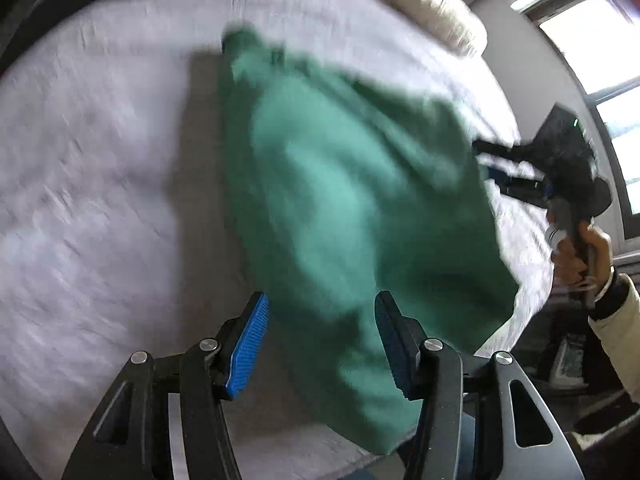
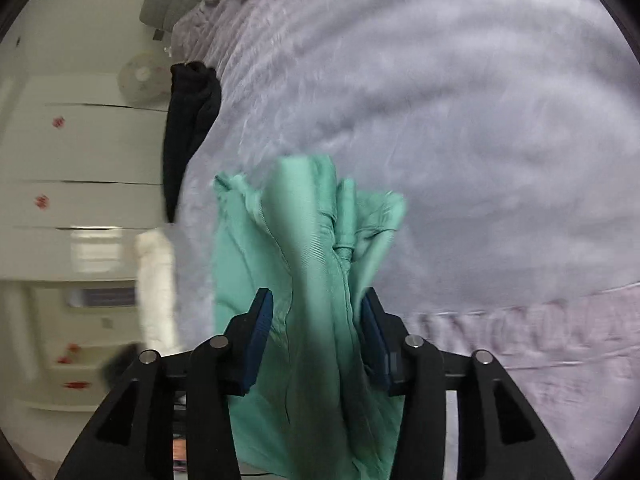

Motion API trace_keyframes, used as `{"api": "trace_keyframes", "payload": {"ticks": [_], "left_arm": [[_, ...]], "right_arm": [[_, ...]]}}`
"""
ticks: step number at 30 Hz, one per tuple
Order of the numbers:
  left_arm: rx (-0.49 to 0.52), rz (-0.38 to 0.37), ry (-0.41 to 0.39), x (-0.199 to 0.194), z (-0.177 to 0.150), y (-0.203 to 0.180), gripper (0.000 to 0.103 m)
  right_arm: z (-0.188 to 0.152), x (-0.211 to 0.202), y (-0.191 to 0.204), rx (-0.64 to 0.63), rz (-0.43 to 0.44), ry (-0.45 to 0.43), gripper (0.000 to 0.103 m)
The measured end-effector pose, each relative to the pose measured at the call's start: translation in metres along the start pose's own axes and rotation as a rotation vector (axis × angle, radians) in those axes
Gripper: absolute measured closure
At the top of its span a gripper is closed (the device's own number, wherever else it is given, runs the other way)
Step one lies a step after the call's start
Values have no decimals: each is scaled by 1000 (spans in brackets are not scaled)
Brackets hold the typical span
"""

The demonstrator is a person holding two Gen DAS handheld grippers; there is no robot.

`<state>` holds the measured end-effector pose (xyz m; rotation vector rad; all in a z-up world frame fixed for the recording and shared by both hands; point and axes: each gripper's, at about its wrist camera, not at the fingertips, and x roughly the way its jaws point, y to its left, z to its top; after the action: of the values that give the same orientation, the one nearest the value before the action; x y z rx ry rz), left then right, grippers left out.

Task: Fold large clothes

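Observation:
A green garment point(image 1: 340, 184) hangs bunched above the pale lilac bed sheet point(image 1: 100, 160), blurred by motion. My left gripper point(image 1: 322, 344) is open; the cloth passes in front of its blue pads point(image 1: 248, 344) without being pinched. My right gripper point(image 2: 316, 340) has its jaws apart with a thick bunch of the green garment point(image 2: 312, 272) between them, and the pads press the fabric. The right gripper also shows in the left wrist view point(image 1: 516, 168), at the garment's far right edge, held by a hand.
A black garment point(image 2: 188, 120) hangs over the bed's left edge. A cream pillow or blanket point(image 1: 436, 8) lies at the head of the bed. White drawers point(image 2: 80, 200) and a fan point(image 2: 140, 80) stand beside the bed. A window point(image 1: 608, 60) is at right.

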<state>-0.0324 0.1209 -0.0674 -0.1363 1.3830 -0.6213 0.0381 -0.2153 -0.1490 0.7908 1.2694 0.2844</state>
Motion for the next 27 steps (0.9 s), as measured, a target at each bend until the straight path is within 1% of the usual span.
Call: {"api": "trace_keyframes", "payload": {"ticks": [1,2,3,5,6,9,10,11,12,14,15,16,18,22,23,27], "left_arm": [[3,19,-46,-8,7,1,47],[0,36,-73,-9,17,2,47],[-4,58,-99,-7,25,5,47],[-17,92,-119,9,41,7,47],[-23,106,-120,19,43,9,47],[-25,170,-74,59,50,6,47],[-18,182,-75,66,43,4,45],[-6,202,-77,69,41,2,41],[9,228,-79,71,39,1,36],[7,228,-73,64,34,3,35],[-2,230,-62,61,33,5,35],[-3,242,-56,54,30,5,35],[11,260,-56,40,24,3,35],[46,225,-27,18,2,-11,35],[64,227,-13,15,-8,-16,35],[91,206,61,17,-46,-25,35]], "right_arm": [[3,-7,4,-14,-19,-27,53],[5,-14,6,-22,-20,-52,53],[10,-15,4,-24,-11,-65,57],[18,-7,9,-31,-16,-51,89],[22,2,11,-35,-41,-37,100],[31,22,10,-63,-204,-40,100],[33,29,-1,-45,-225,-33,100],[33,33,-12,-14,-216,-23,100],[34,37,-23,30,-192,-20,100],[35,36,-38,81,-140,-21,100],[35,35,-39,88,-134,-24,100],[33,30,-40,95,-134,-24,97],[30,19,-37,102,-149,-16,97],[12,-7,-13,38,-175,-4,97],[4,-15,-17,22,-181,6,97],[-22,-28,9,-57,-209,38,97]]}}
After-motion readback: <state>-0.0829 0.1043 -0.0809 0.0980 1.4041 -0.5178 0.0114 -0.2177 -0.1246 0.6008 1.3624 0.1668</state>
